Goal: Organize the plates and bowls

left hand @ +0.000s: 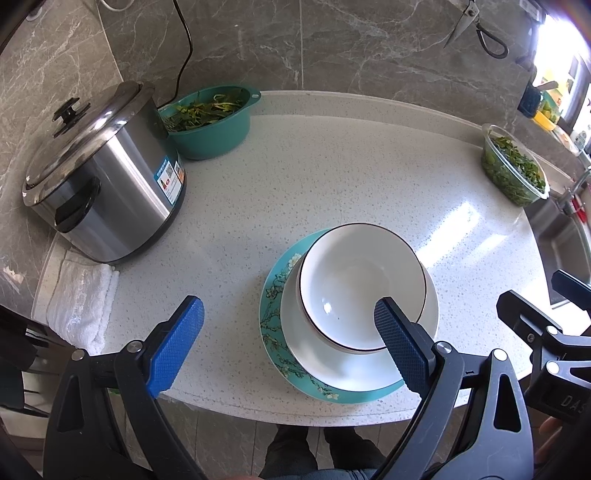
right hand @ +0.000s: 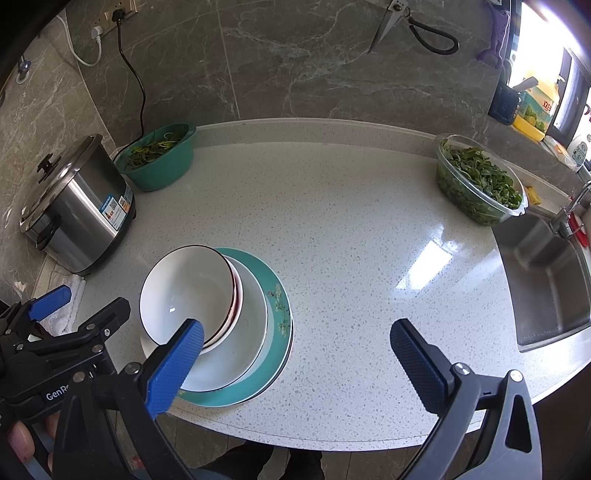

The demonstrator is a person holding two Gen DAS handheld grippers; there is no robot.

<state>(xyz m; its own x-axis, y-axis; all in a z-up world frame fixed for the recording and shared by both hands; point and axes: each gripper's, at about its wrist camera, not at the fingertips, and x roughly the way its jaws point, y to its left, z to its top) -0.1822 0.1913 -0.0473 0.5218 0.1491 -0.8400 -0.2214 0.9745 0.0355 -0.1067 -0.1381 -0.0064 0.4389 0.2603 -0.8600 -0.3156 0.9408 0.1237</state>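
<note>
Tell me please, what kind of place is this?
Most likely a home kitchen. A steel rice cooker stands on a speckled countertop, a sink with a tap is at its right end, and scissors hang on the tiled wall.

"GenRo", seemingly, on left gripper point(right hand: 55, 306)

This is a home kitchen. A speckled white stone countertop point(right hand: 332, 221) runs along a grey marble-look tiled wall point(right hand: 314, 62), with a stainless steel sink point(right hand: 546, 273) and faucet point(right hand: 570, 210) set in at one end and kitchen scissors point(right hand: 413, 26) hanging on the wall. A plugged-in stainless rice cooker point(left hand: 99, 177), a teal colander of vegetable trimmings point(left hand: 212, 120), a clear container of leafy greens point(right hand: 478, 181) and stacked crockery point(right hand: 221, 325) sit on the counter.
</note>
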